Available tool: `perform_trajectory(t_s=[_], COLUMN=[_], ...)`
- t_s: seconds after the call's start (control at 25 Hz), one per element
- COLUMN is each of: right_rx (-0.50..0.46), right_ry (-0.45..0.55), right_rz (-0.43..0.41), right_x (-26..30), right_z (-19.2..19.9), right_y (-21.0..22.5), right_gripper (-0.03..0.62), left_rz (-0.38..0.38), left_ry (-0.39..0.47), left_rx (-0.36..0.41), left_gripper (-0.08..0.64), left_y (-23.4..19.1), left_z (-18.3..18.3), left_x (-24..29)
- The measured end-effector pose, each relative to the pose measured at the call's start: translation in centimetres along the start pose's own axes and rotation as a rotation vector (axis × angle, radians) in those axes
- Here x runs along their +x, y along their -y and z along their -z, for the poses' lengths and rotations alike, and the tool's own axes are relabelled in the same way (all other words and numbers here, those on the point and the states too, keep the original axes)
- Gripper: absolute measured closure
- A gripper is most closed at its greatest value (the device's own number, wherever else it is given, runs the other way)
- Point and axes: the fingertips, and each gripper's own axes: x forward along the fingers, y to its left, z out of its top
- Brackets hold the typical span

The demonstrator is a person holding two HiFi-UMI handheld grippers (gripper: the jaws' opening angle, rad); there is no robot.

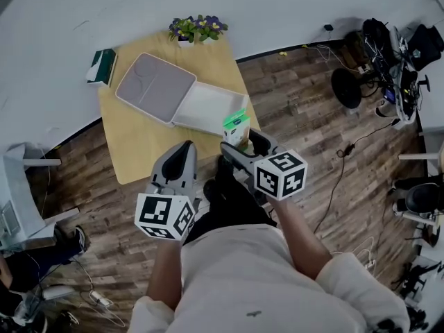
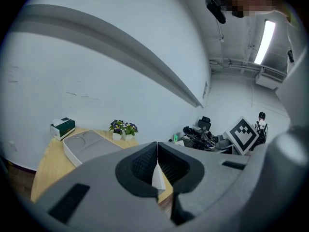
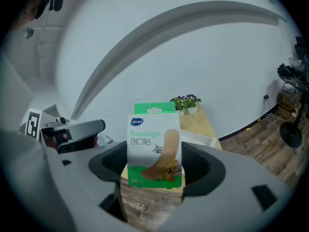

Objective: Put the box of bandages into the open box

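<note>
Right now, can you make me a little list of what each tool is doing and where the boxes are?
right tool: shut on the bandage box, which stands upright
left tool: shut, holding nothing
open box: on the table, lid flipped back, looks empty inside
bandage box place: by the open box's near right corner, not inside yet
also on table: plant at the far edge, tissue box at the far left corner
</note>
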Motion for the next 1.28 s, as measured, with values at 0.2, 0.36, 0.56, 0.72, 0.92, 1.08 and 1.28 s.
perform_trajectory(t_s=[0.2,0.36,0.56,0.72,0.92,1.08,1.28], right_rx=[0.038,0.071,0.139,0.195,0.219,0.233,0.254], right_ry=[-0.041,-0.079,-0.134,-0.178,-0.234,-0.274,-0.32], right_rz=[-0.004,-0.012,-0.028,-0.044,-0.058,-0.078,-0.094], right_x=[2.1,4.1,6.1,7.5,9.1,10.1,11.2], right_z=[0.4,0.7,1.4,1.7,2.2,2.5,3.2], right_y=[1.4,2.4,3.5,4.7,6.2,6.9,7.7], right_gripper=[0.241,0.241,0.241,0.241,0.241,0.24,0.239], left_rz=[-0.003,-0.007,-0.001,-0.014,-0.036,-0.05,-0.067], left_ry=[-0.04,-0.067,-0.079,-0.092,-0.111,-0.121,-0.129], left_rx=[-0.001,0.001,0.008,0.009,0.004,0.005,-0.001], left_gripper=[0.554,0.554,0.554,0.554,0.554,0.554,0.554], left_y=[-0.8,-1.4,-2.0,-2.5,-3.0,-3.1,-3.2], left_z=[0.7,1.0,0.4,0.2,0.1,0.1,0.4], left_x=[1.6,3.1,4.9,6.4,8.1,9.4,10.8])
